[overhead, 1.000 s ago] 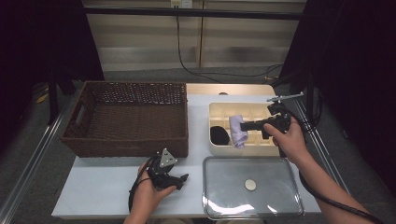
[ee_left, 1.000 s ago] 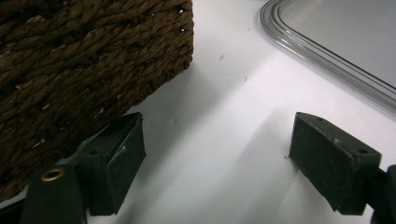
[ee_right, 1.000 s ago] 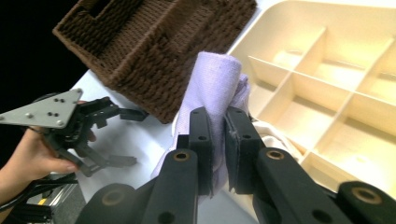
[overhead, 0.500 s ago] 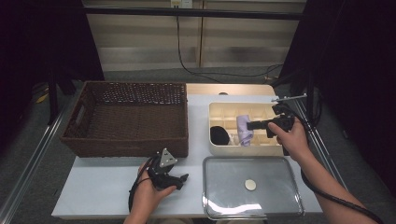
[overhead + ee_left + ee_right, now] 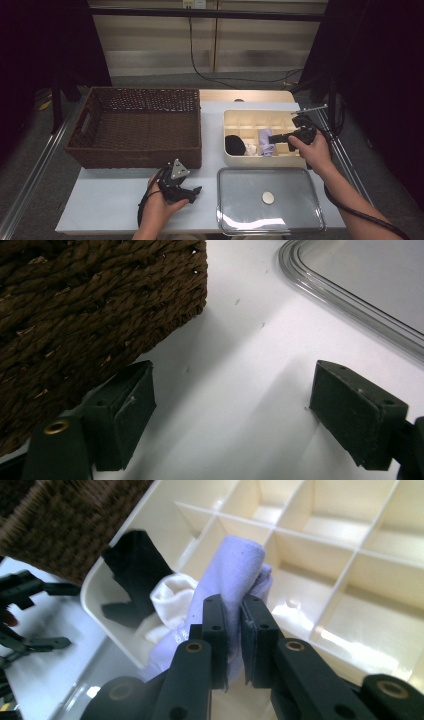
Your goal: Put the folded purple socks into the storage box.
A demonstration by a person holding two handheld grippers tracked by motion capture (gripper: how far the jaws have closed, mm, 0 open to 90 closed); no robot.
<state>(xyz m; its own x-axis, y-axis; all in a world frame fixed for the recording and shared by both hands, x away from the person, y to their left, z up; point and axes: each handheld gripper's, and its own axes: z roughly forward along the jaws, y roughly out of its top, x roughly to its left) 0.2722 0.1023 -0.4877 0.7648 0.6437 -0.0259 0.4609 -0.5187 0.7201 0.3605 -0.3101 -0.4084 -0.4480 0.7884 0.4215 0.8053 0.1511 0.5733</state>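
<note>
A: We have the lilac cloth (image 5: 235, 575) pinched between the right gripper's (image 5: 233, 630) fingers, rolled up and hanging over the organizer (image 5: 235, 120), near its left end. Which cell do we take?

B: We'd judge the one just right of the white cloth (image 5: 167, 600), which sits beside the black cloth (image 5: 132, 562). In the high view the roll (image 5: 266, 146) already hangs over that front row.

A: Then we lower straight down so the free end goes in first, and keep the fingers tight until the roll rests on the cell floor.

B: Yes, and we should stay clear of the dividers; if the roll lands on one, it may flop across two cells. We open only once it is seated, then lift straight up so the fabric doesn't snag.

A: And our left gripper (image 5: 181, 186)?

B: It rests on the counter (image 5: 110, 210) beside the basket (image 5: 135, 125), fingers spread wide on nothing, with the lid (image 5: 270, 200) just to its right. We leave it parked there.
</note>
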